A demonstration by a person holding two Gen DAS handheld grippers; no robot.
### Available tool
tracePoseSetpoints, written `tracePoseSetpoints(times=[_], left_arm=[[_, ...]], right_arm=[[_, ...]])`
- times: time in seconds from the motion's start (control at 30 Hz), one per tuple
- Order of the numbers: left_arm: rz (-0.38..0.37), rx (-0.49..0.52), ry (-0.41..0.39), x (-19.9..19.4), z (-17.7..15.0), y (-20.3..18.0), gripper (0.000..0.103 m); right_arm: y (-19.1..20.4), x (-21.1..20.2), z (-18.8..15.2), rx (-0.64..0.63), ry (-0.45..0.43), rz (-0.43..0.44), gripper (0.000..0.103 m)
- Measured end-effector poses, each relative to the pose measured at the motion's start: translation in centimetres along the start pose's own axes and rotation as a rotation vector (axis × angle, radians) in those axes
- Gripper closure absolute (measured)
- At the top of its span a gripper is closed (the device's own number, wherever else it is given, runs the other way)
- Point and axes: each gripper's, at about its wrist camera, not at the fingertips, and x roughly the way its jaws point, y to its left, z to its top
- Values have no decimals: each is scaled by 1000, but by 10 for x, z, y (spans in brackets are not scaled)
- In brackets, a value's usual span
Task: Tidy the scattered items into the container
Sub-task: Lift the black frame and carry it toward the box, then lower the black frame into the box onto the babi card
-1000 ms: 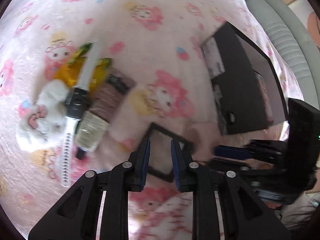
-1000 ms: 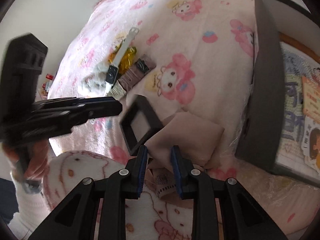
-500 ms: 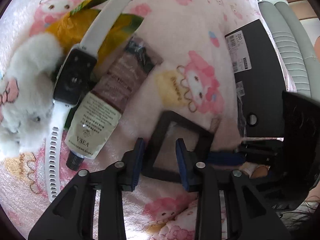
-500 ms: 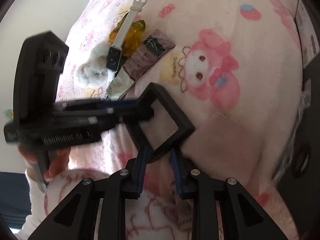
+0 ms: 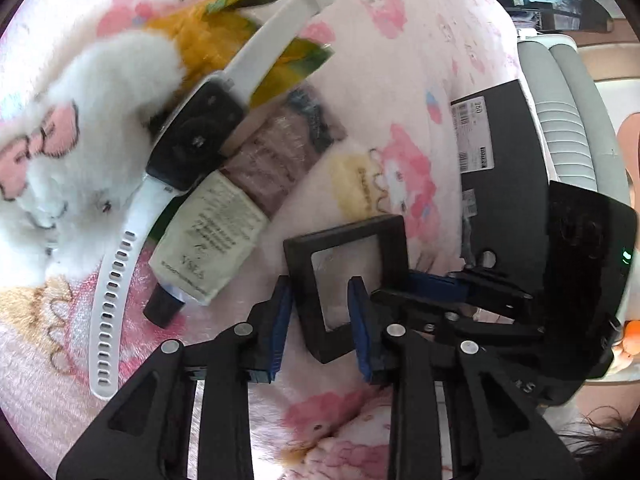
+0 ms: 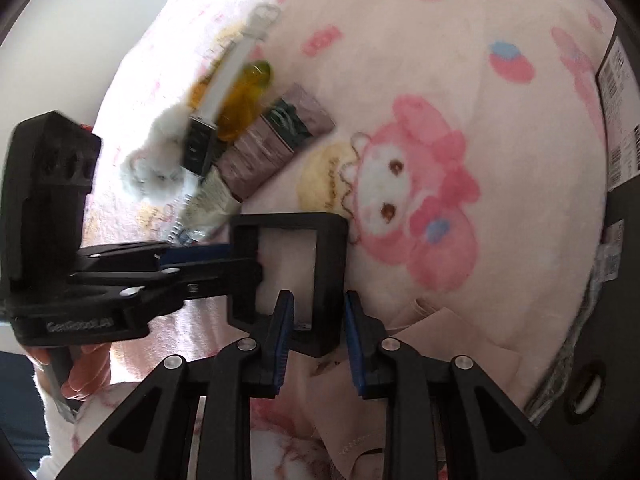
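Note:
A small black square frame box (image 5: 348, 280) with a clear window lies on the pink cartoon blanket; it also shows in the right wrist view (image 6: 294, 276). My left gripper (image 5: 320, 312) is open with its jaws astride the frame's near left side. My right gripper (image 6: 318, 328) is open with its jaws astride the frame's near right side. Each gripper shows in the other's view. A hand cream tube (image 5: 224, 220), a white-strapped smartwatch (image 5: 192, 140), a white plush toy (image 5: 72, 132) and a yellow packet (image 5: 208, 36) lie together to the left. The black container (image 5: 500, 168) stands at the right.
A beige card or envelope (image 6: 448, 344) lies on the blanket by the right gripper. The container's dark wall (image 6: 612, 240) fills the right edge of the right wrist view. A grey ribbed cushion (image 5: 568, 100) lies beyond the container.
Both grippers have moved in on the black frame box; it now sits between the jaws of each. The pile of items looms larger in the left wrist view.

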Motion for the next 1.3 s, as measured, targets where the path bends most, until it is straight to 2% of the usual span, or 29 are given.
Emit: tracePoseSetpoints(times=[0.07, 0.17, 0.37, 0.53, 0.67, 0.83, 0.93, 1.17, 1.3], left_arm=[[-5, 33, -24, -10, -6, -14, 76], [-68, 80, -70, -33, -17, -40, 76], [-56, 187, -174, -67, -37, -107, 76], [-70, 271, -200, -70, -37, -169, 77], [-89, 316, -187, -49, -31, -219, 77], [-82, 328, -127, -3, -13, -268, 77], [-59, 302, -73, 28, 1, -282, 77], [57, 292, 26, 81, 13, -295, 77], [148, 317, 56, 101, 13, -300, 77]], right_arm=[[8, -17, -4, -44, -47, -11, 84], [13, -57, -11, -60, -121, 24, 85], [11, -126, -39, -53, -250, 58, 85], [-9, -167, -60, -16, -330, 78, 85], [-40, -200, -74, 8, -381, 64, 85], [-102, -222, -75, 41, -364, 25, 84], [-138, -219, -71, 73, -340, 18, 84], [-199, -187, -67, 207, -257, 105, 84], [-210, -170, -60, 232, -205, 53, 84]])
